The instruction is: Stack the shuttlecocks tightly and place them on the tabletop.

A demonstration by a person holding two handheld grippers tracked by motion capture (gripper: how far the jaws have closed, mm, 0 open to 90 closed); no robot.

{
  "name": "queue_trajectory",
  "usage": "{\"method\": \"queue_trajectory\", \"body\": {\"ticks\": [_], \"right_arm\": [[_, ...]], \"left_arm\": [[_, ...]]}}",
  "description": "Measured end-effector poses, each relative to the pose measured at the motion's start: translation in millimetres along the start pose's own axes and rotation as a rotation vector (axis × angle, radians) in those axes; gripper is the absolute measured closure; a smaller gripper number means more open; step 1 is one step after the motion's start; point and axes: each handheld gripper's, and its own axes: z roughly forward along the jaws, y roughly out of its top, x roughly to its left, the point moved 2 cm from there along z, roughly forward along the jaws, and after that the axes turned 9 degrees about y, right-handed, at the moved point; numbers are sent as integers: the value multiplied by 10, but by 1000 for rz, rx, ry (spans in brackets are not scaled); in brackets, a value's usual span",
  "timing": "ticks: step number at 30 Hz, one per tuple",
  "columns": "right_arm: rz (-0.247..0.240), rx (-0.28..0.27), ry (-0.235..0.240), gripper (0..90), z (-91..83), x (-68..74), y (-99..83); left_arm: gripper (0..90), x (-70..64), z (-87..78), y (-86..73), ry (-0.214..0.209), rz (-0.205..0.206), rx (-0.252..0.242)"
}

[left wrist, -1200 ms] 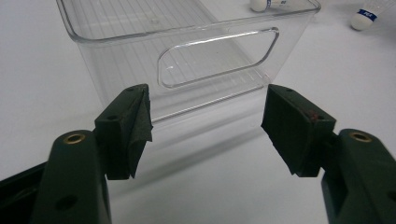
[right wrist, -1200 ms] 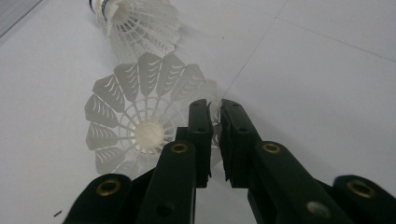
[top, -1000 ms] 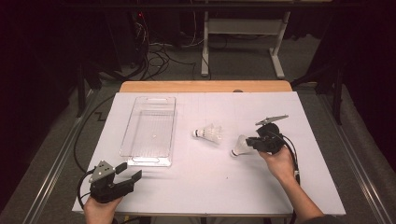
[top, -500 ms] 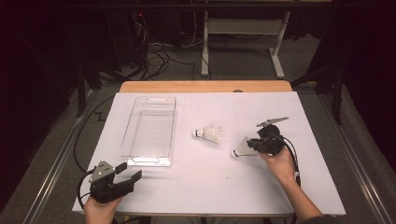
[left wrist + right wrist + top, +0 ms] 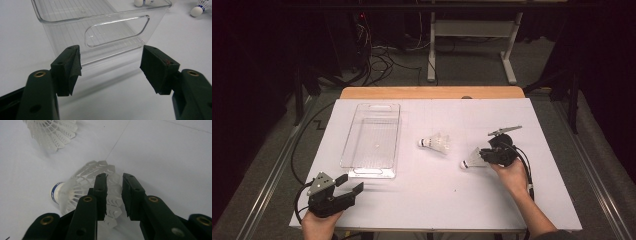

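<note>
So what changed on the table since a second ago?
The right claw has closed on the skirt of the nearer shuttlecock and taken hold of it; the shuttlecock has barely shifted, at most a little toward the middle of the table. The left claw stayed open near the clear bin, and the other shuttlecock stayed put.
</note>
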Motion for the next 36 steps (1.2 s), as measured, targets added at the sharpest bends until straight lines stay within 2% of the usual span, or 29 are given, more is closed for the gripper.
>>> {"method": "queue_trajectory", "body": {"ticks": [19,36], "right_arm": [[29,-13,-9,686,-40,-57,-20],[27,-28,-15,662,-119,-60,-41]], "left_arm": [[334,-4,7,0,-2,3,4],[334,-3,8,-1,-3,0,4]]}}
